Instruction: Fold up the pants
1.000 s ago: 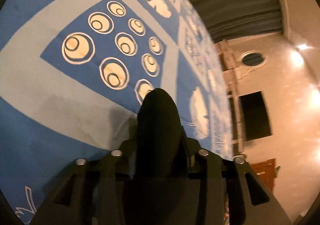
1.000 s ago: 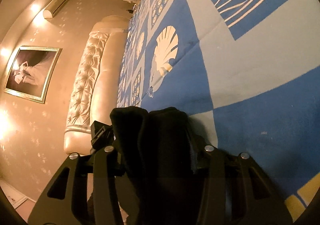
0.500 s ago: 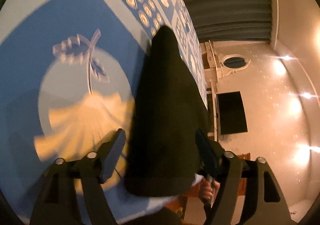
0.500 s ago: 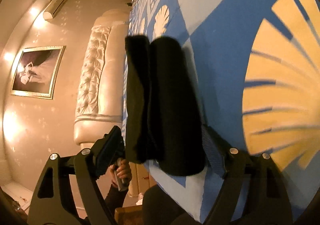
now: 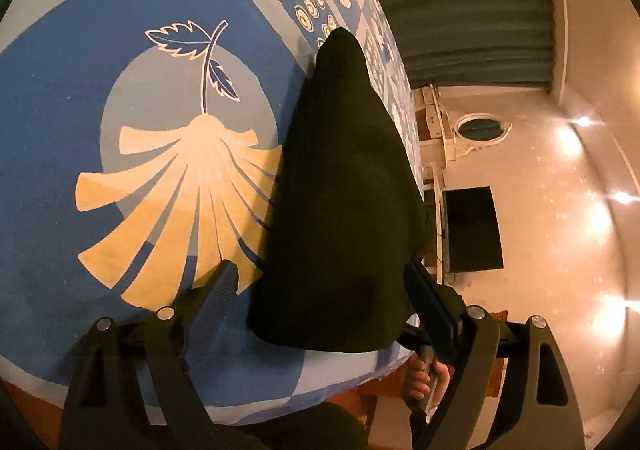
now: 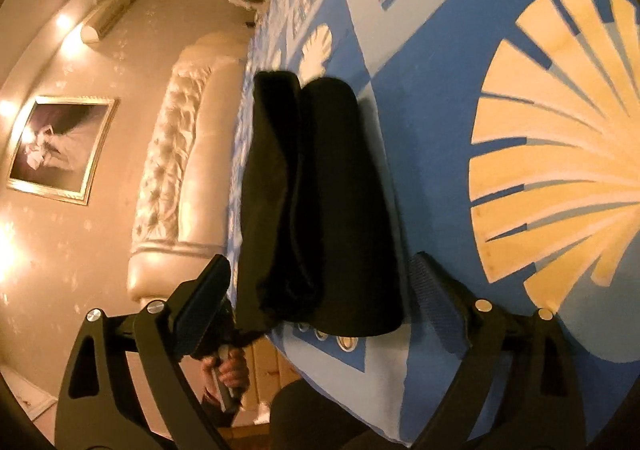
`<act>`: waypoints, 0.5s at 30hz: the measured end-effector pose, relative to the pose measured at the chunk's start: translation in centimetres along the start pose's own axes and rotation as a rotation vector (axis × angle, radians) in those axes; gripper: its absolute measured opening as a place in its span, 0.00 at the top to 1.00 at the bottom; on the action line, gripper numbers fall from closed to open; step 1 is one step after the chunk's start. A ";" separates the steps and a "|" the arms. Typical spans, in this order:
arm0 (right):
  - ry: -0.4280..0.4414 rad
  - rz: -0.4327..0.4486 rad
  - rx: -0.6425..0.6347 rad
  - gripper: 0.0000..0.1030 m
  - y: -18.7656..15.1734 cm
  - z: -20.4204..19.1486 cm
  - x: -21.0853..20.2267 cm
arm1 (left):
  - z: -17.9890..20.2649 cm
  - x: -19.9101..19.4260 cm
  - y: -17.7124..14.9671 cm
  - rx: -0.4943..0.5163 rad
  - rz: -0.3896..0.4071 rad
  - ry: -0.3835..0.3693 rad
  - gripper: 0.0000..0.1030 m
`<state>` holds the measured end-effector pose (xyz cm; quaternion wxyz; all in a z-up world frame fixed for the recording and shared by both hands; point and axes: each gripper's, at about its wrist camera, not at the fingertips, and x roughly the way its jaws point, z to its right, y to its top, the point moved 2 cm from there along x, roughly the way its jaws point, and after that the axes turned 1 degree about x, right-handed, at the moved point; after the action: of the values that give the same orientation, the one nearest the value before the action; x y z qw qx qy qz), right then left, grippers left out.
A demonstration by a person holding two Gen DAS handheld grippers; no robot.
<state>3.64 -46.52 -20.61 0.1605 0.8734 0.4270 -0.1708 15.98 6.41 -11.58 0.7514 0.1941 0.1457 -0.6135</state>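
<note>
Tongs, left (image 5: 320,290) and right (image 6: 320,286), now gape open, released. Pants (image 5: 340,189) lie folded on the bed (image 5: 60,129) toward twelve o'clock; folding looks done.

Pants (image 5: 344,185) matt black cloth; bedspread (image 5: 60,109) printed fabric.

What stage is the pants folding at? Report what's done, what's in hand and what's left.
Done: the pants lie as a compact dark bundle on the blue bedspread, with stacked layers showing in the right wrist view.
In hand: nothing. The left gripper and the right gripper are both open, fingers either side of the bundle.
Left: probably only backing away, perhaps a final tidy.
</note>
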 end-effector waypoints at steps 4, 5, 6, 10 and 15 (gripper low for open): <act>-0.025 -0.027 -0.039 0.13 -0.9 -1.0 1.4 | 1.8 2.0 -0.2 0.080 -0.047 0.008 0.22; -0.031 -0.019 -0.037 0.16 -1.0 -1.0 1.4 | 2.1 2.4 -0.3 0.102 -0.047 0.038 0.25; -0.038 -0.007 -0.019 0.30 -1.1 -0.7 1.3 | 2.2 2.8 0.0 0.119 -0.048 0.071 0.31; -0.004 0.002 0.040 0.57 -1.5 1.1 0.8 | 0.9 2.5 0.6 0.052 -0.045 0.035 0.51; 0.032 0.014 0.079 0.63 -2.0 0.3 0.5 | 0.6 1.9 -0.3 0.037 -0.032 0.016 0.61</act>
<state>2.25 -45.17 -21.38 0.1200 0.8847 0.4161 -0.1723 16.06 4.46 -11.96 0.7367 0.2108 0.1435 -0.6263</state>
